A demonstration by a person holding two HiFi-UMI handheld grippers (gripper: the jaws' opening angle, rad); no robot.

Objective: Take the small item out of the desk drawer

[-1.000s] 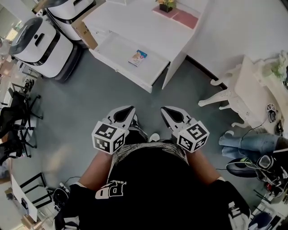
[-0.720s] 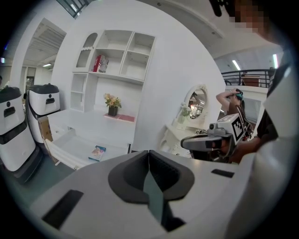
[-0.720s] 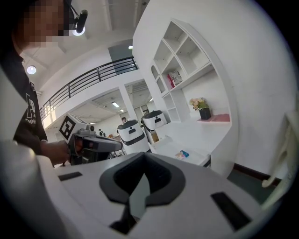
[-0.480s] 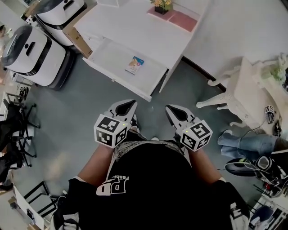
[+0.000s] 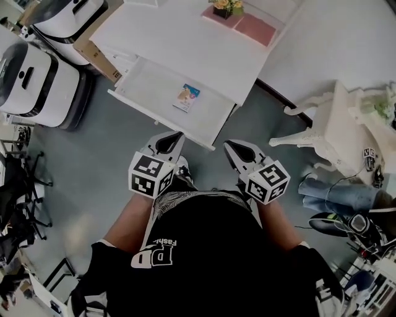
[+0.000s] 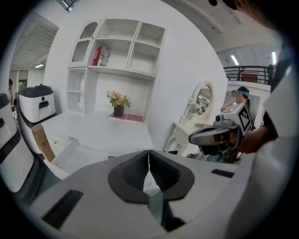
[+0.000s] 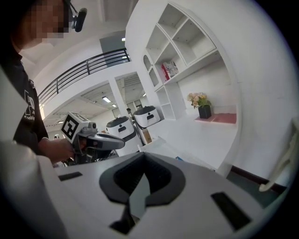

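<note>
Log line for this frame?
phase: pre-grasp | left tongs: shut, empty | right tongs: shut, empty | drawer: open | small packet: in drawer, untouched

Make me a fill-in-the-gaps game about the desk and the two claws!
1. The desk drawer is pulled ____.
2. The small colourful item lies inside the ____.
3. The left claw and the right claw are both ____, with nothing held in them.
4. The mat by the flower pot is ____.

Missing words: open; drawer; shut; pink.
</note>
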